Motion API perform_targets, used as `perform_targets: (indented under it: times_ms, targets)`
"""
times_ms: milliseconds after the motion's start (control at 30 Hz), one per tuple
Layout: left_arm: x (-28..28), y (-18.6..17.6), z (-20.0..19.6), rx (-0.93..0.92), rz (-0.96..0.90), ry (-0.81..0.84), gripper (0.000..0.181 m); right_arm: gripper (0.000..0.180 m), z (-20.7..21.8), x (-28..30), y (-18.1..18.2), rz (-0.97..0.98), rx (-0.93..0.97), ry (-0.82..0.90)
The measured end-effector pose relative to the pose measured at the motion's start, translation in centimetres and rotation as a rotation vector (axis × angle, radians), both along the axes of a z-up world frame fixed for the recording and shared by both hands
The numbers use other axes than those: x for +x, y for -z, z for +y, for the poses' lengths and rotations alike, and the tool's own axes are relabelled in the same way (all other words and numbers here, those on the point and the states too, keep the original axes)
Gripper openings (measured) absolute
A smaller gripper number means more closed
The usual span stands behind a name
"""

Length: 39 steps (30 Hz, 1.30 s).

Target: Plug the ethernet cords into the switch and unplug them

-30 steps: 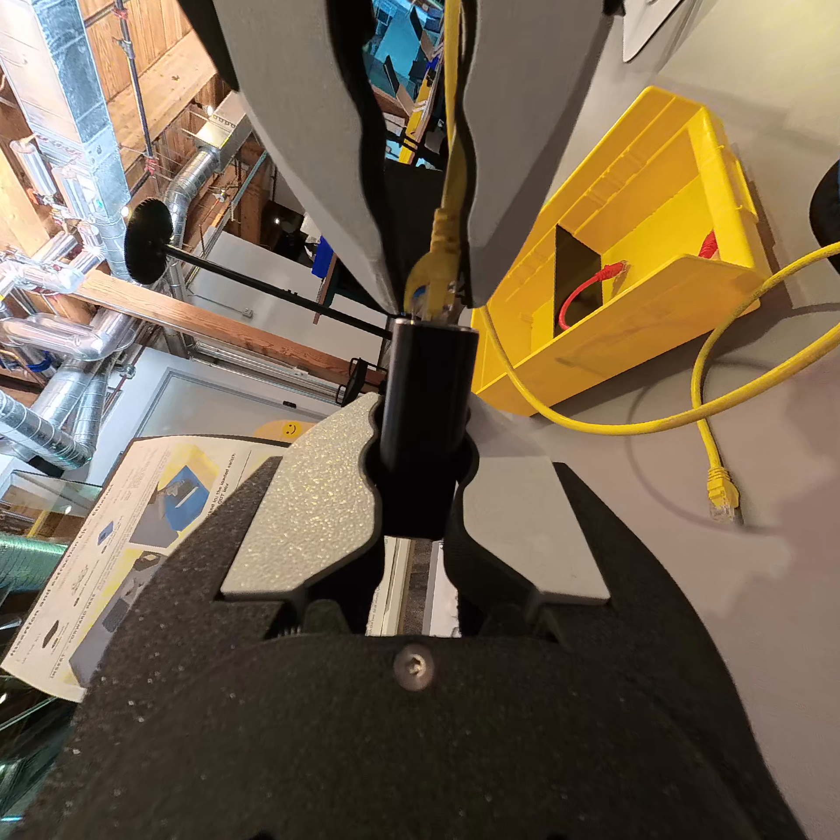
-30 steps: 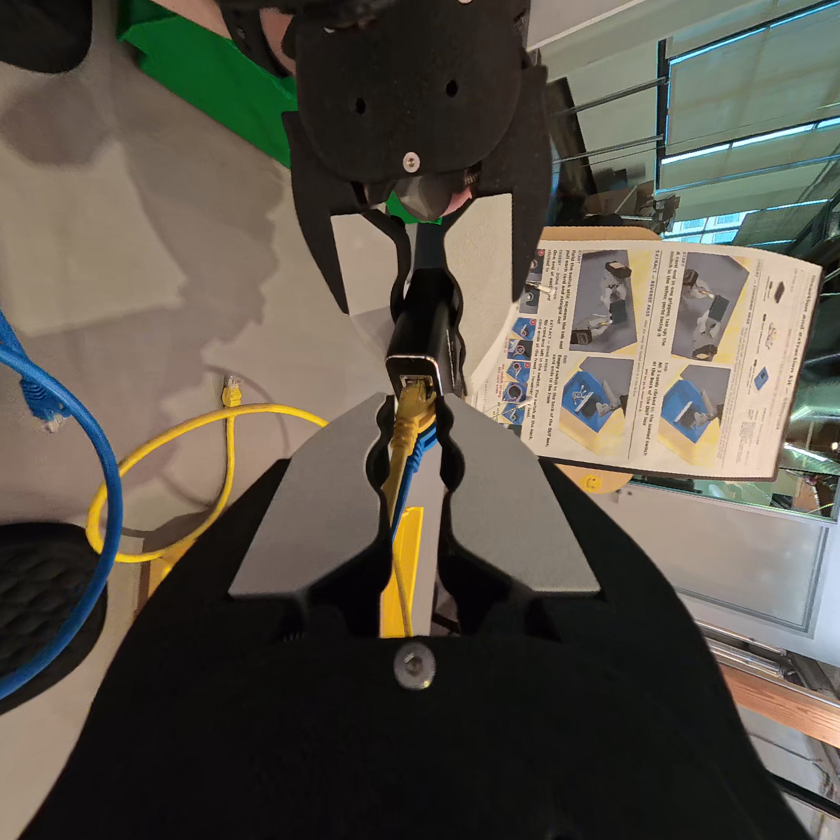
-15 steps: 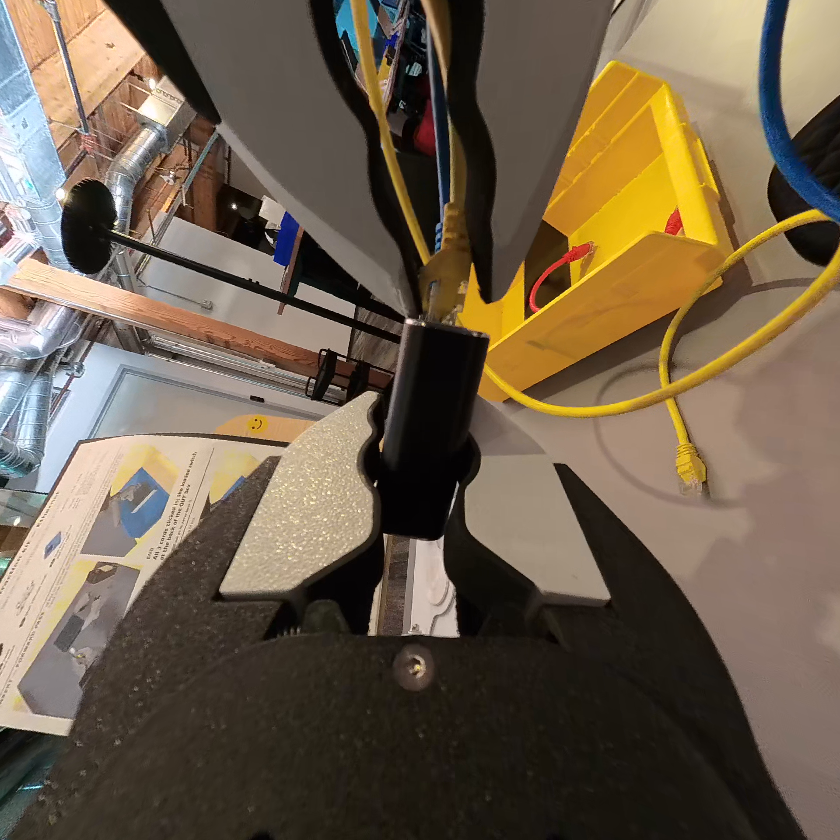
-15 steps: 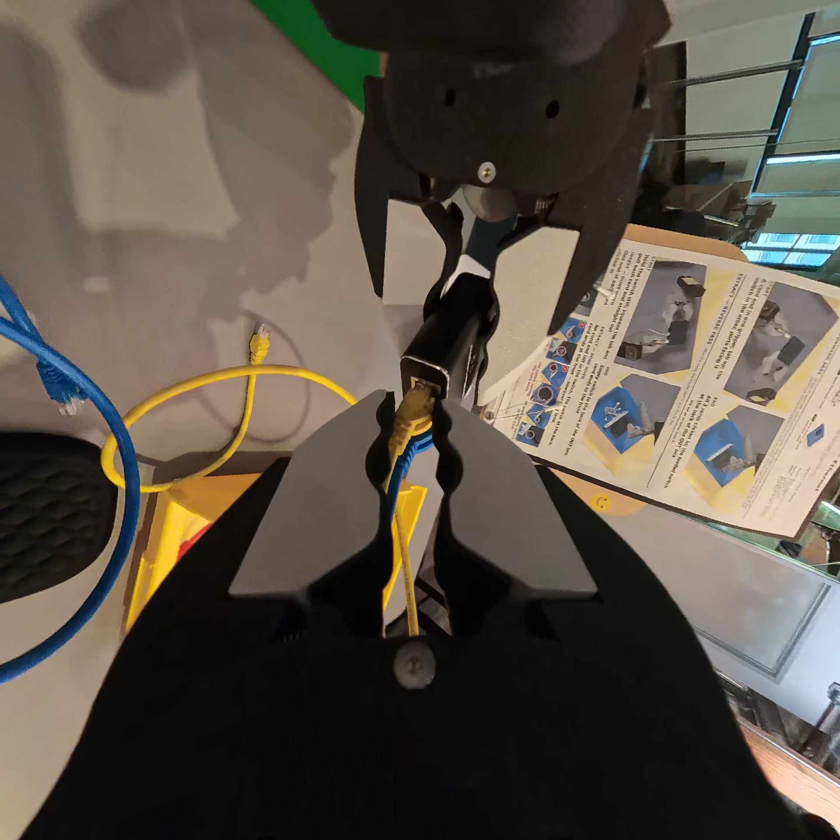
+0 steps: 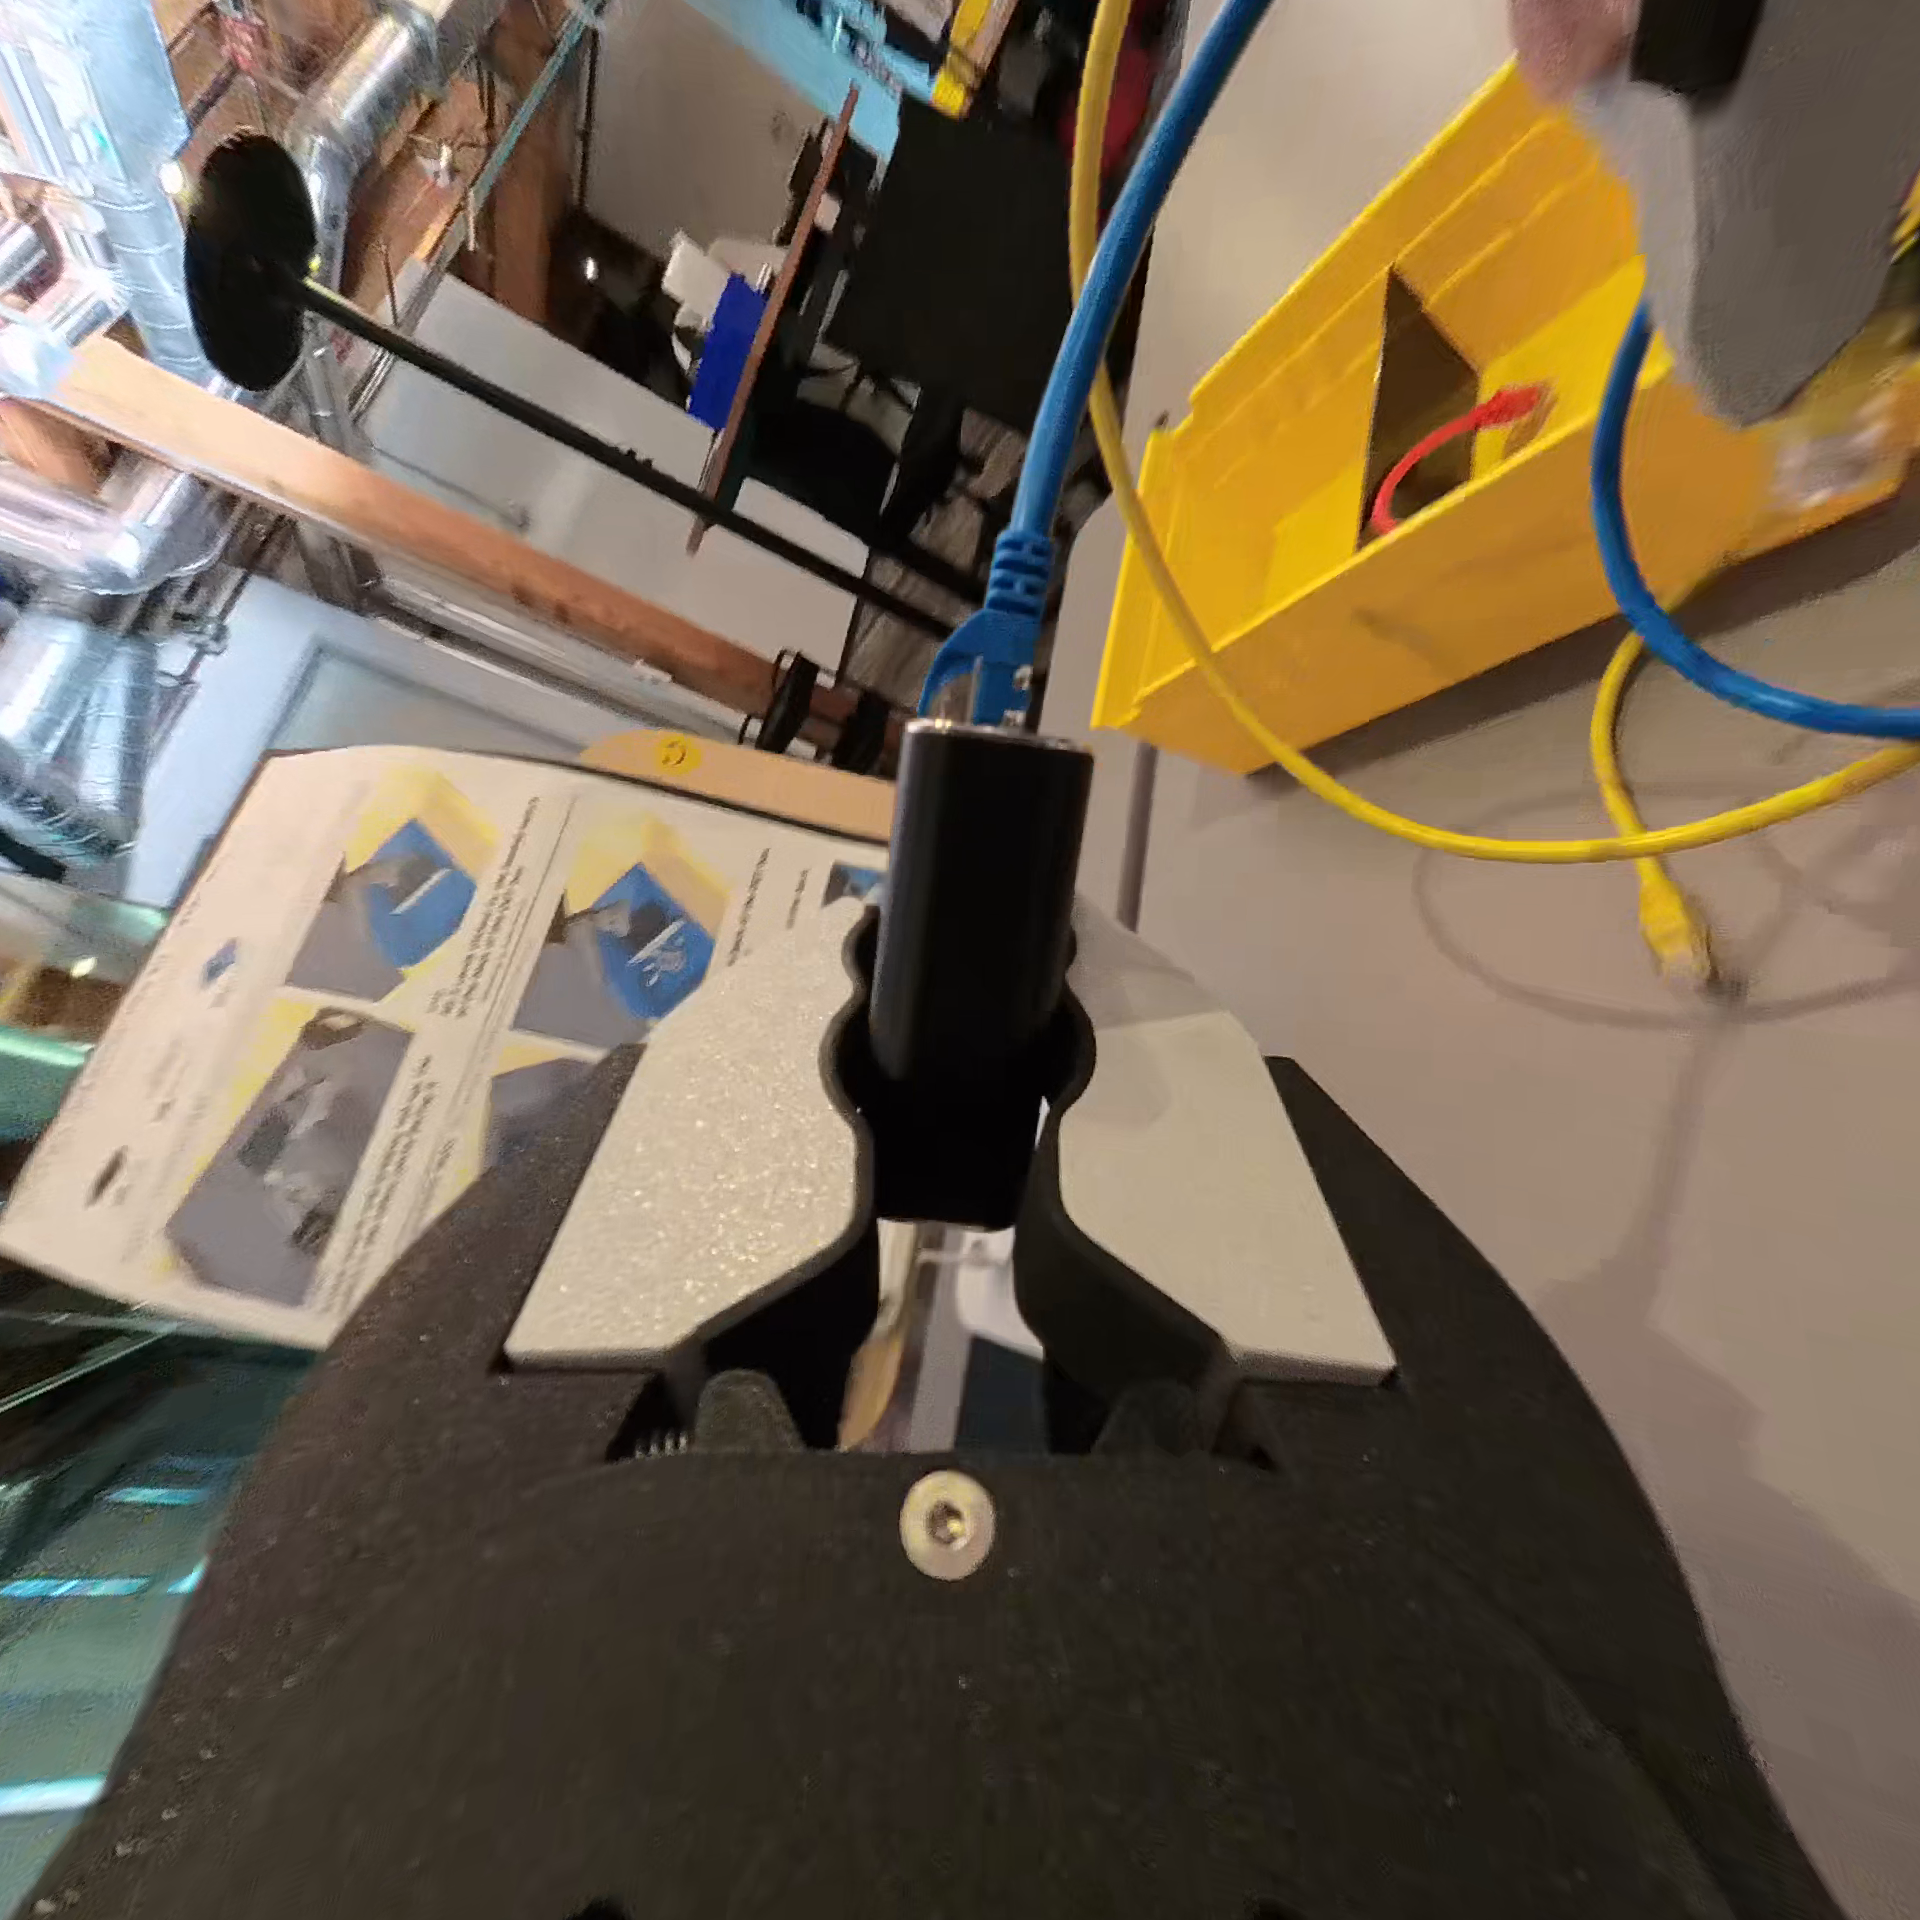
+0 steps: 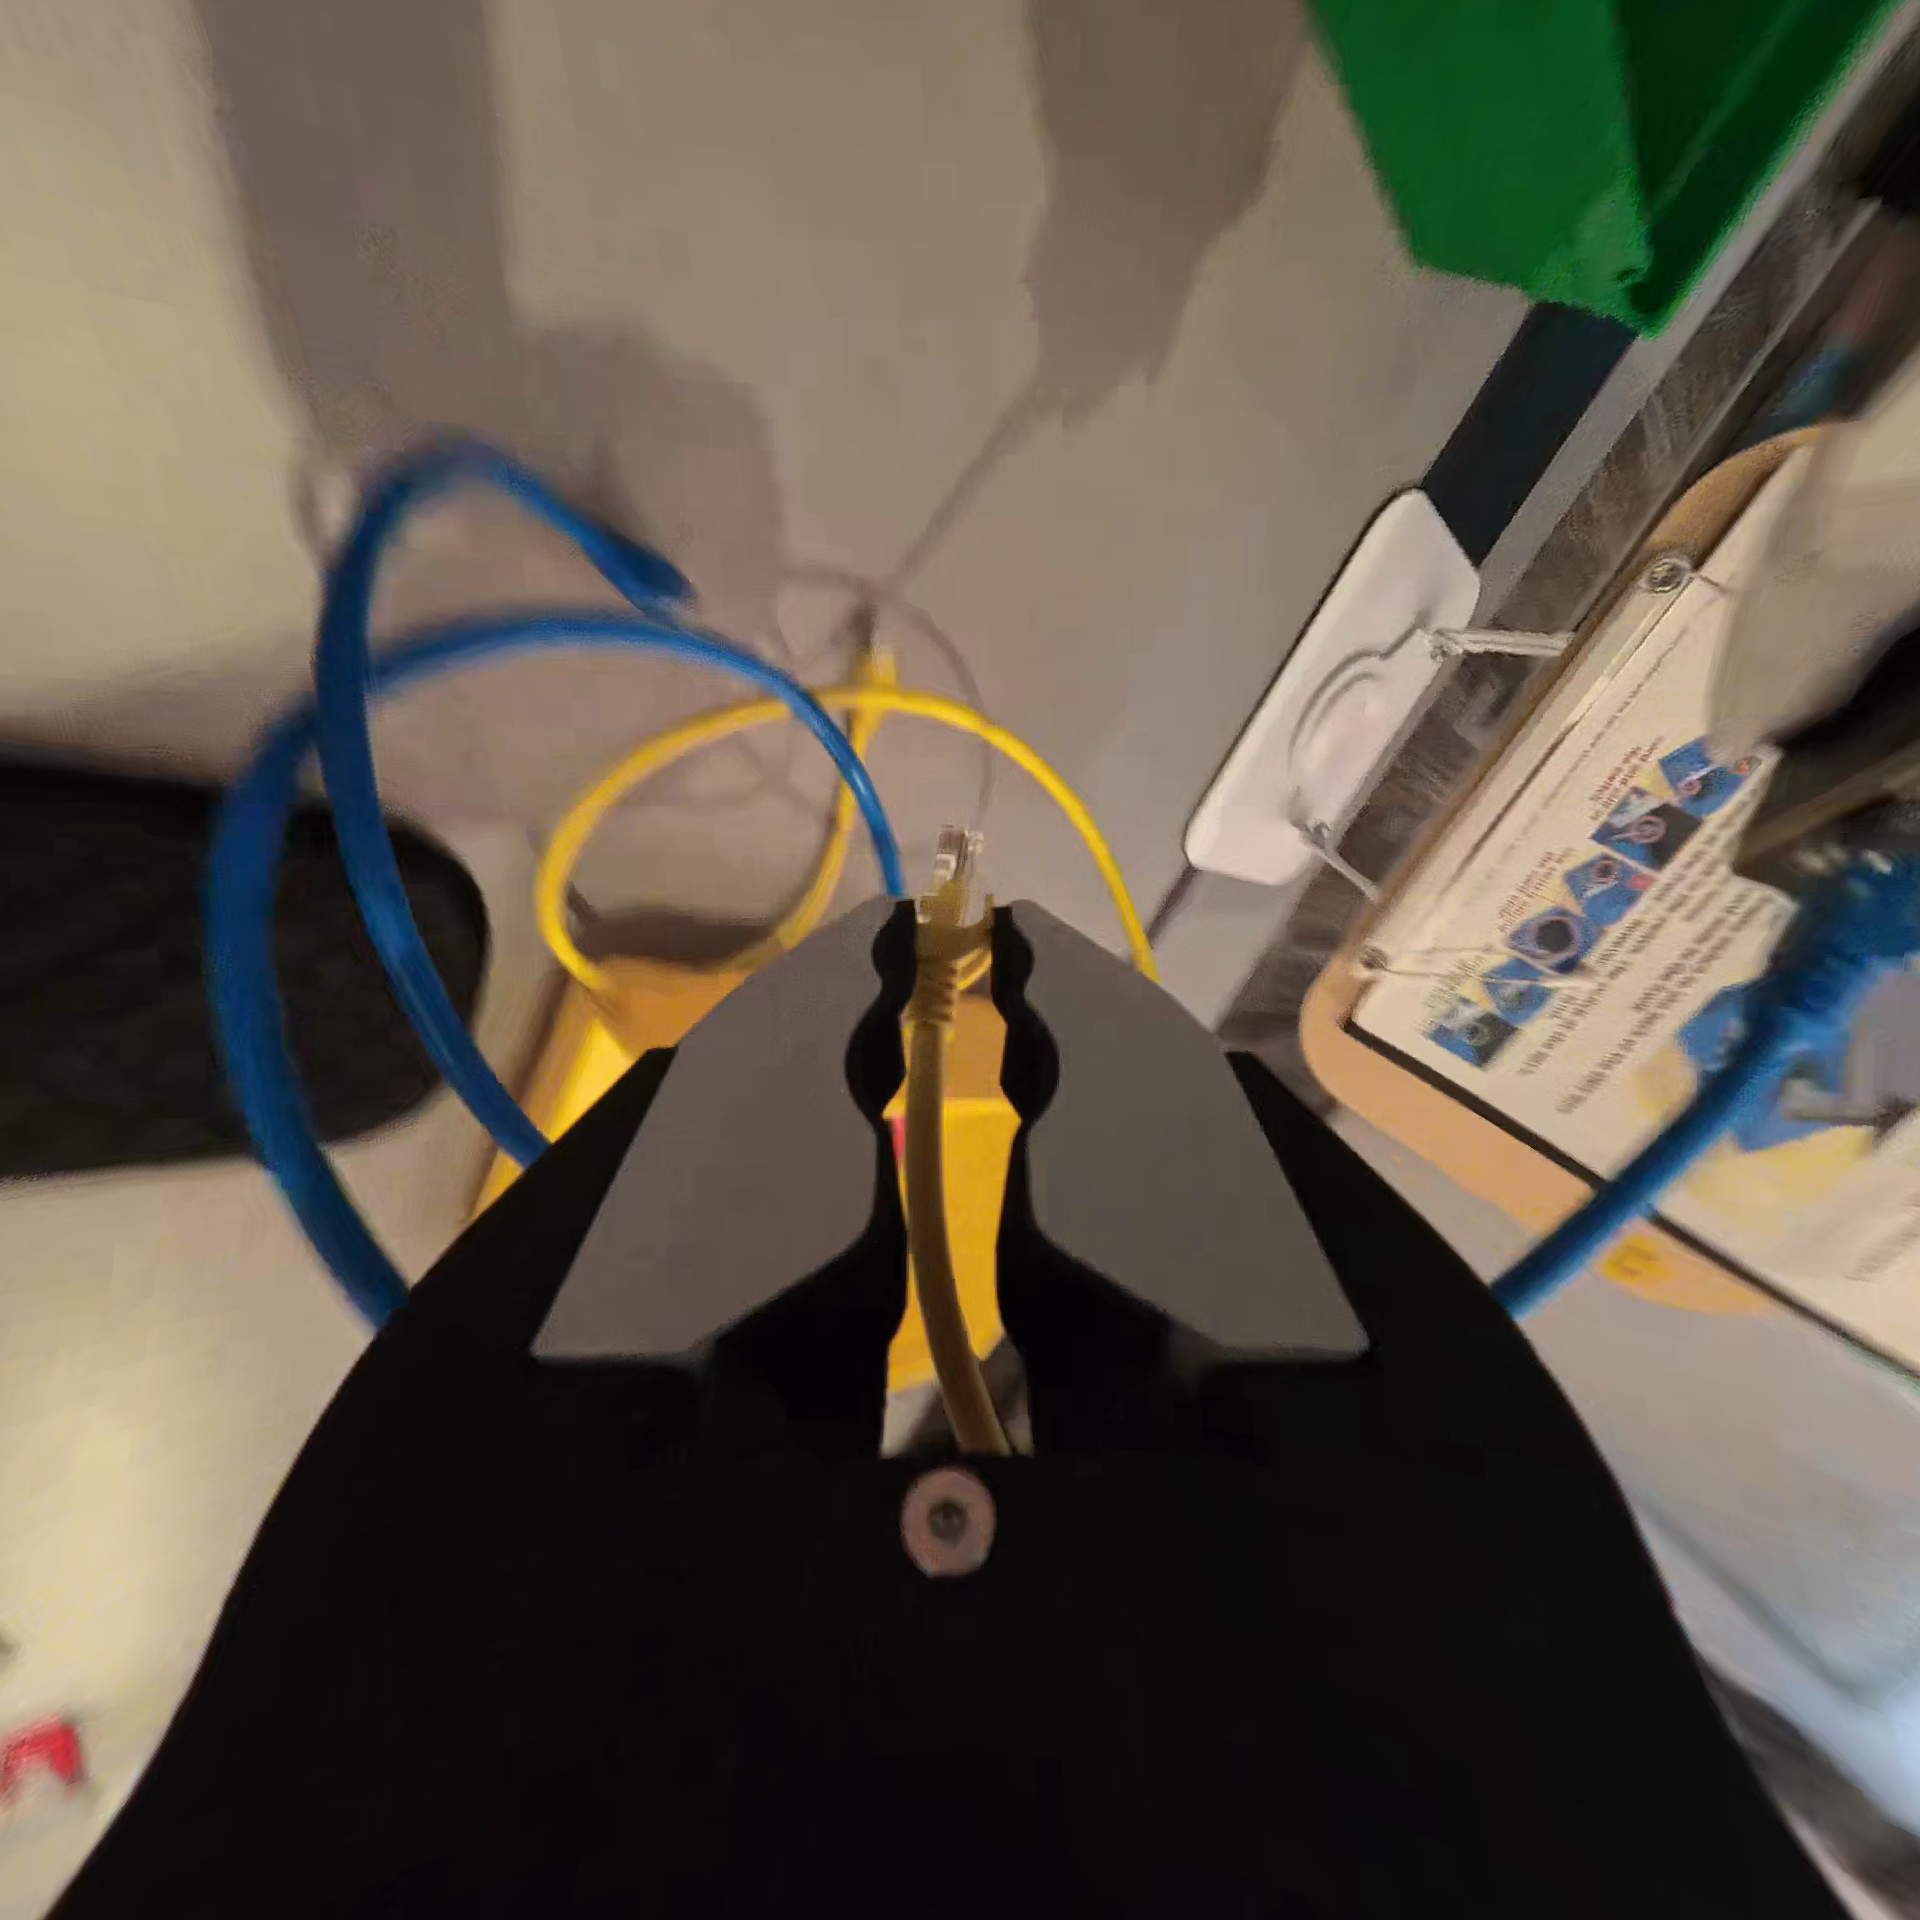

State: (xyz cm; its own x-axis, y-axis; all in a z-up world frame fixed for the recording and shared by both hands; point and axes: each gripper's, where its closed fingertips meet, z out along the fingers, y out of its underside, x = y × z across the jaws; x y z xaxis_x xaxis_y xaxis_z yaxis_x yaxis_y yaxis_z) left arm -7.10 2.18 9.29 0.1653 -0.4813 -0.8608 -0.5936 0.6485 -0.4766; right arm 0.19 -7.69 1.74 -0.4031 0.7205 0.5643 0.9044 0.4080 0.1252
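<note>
My left gripper [image 5: 971, 971] is shut on the black switch [image 5: 977, 883] and holds it upright above the grey table. A blue ethernet cord [image 5: 1003, 613] is plugged into the switch's far end. My right gripper [image 6: 951, 920] is shut on a yellow ethernet cord [image 6: 940, 1039]; its clear plug [image 6: 956, 852] sticks out past the fingertips, free in the air. In the left wrist view the right gripper [image 5: 1766, 208] is blurred at the top right, well away from the switch. The yellow cord's other plug [image 5: 1673, 935] lies on the table.
A yellow bin [image 5: 1351, 623] holding a red cord [image 5: 1444, 457] stands on the table. An instruction sheet on a clipboard [image 5: 343, 1018] stands to the left. The blue cord [image 6: 343, 831] and yellow cord [image 6: 779, 717] loop over the table. A green block [image 6: 1558, 156] is at the back.
The yellow plug has come out of the switch. My right gripper has pulled away with it, clear of the switch. The blue cord stays plugged in.
</note>
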Motion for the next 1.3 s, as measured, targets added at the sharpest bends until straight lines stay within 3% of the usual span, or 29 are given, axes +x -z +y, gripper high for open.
perform_targets:
  times_ms: [167, 433, 733, 1000, 1100, 1200, 1300]
  targets:
    - [-1.1, 1.7, 2.6, 0.042, 0.083, -0.141, 0.027, 0.016, -0.7, -3.4, -4.8, 0.312, 0.005, -0.016]
    - [-3.7, 0.7, 5.9, -0.022, -0.031, -0.333, 0.027, 0.015, -3.4, -2.0, -10.4, 0.474, -0.002, 0.001]
    - [-1.2, -1.1, 3.2, -0.076, -0.195, -0.118, 0.026, 0.015, -1.1, 2.3, -16.1, 0.729, 0.08, 0.143]
    - [-0.4, -3.6, 1.0, -0.095, -0.367, 0.03, 0.026, 0.015, 4.3, 6.9, -16.7, 0.923, 0.124, 0.343]
    - [-0.8, -3.9, 0.5, -0.103, -0.346, 0.028, 0.026, 0.015, 6.5, 8.3, -17.0, 0.998, 0.139, 0.407]
    - [-1.1, -4.7, -0.2, -0.121, -0.373, 0.037, 0.026, 0.015, 7.6, 9.1, -19.8, 1.075, 0.195, 0.415]
    - [-1.5, -5.5, -0.9, -0.117, -0.398, 0.057, 0.026, 0.015, 7.9, 9.3, -25.0, 1.144, 0.269, 0.392]
